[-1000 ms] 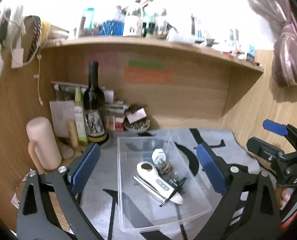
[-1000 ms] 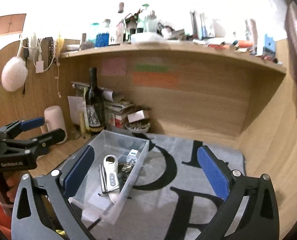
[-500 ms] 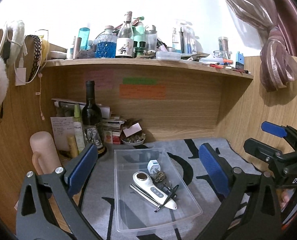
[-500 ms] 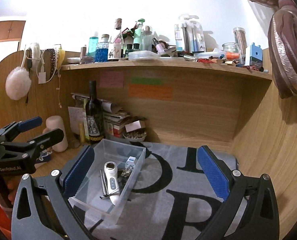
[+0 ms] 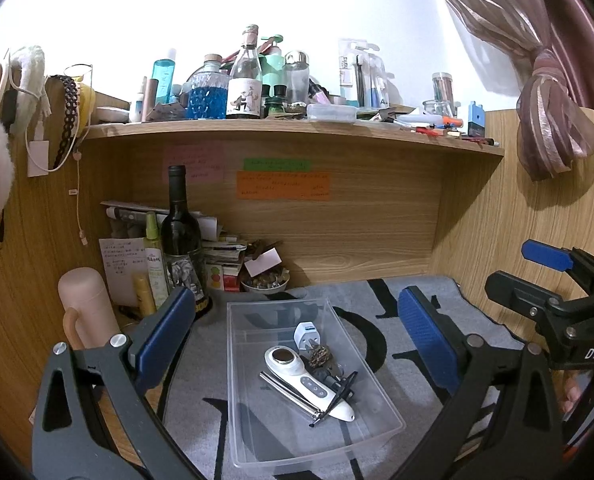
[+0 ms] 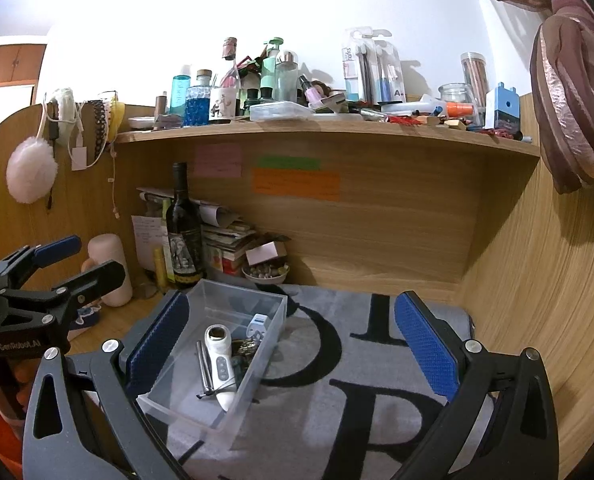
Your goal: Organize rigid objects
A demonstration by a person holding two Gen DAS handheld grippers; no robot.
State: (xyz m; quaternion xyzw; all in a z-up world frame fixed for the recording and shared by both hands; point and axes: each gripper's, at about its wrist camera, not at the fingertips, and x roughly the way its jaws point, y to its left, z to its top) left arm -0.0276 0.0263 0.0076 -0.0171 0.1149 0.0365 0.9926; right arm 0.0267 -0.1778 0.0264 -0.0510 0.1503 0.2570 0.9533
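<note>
A clear plastic bin (image 5: 257,432) sits on the grey mat (image 5: 381,344); it also shows in the right wrist view (image 6: 185,412). In it lie a white handheld device (image 5: 309,380), a white plug adapter (image 5: 307,333), a metal strip (image 5: 285,388), a black clip and small dark bits. My left gripper (image 5: 297,336) is open and empty, held above and in front of the bin. My right gripper (image 6: 293,344) is open and empty, over the mat to the right of the bin. Each gripper shows in the other's view: the right one (image 5: 553,280), the left one (image 6: 57,264).
A dark wine bottle (image 5: 181,240), a pink flask (image 5: 85,308), small bottles, stacked books and a bowl of trinkets (image 5: 265,280) stand at the back left. A crowded shelf (image 5: 289,128) runs overhead. Wooden walls close in the desk on three sides. A curtain (image 5: 553,120) hangs at right.
Both grippers have drawn back and up from the bin, so it looks smaller and more of the top shelf shows. Both stay open and empty. The bin's contents have not moved.
</note>
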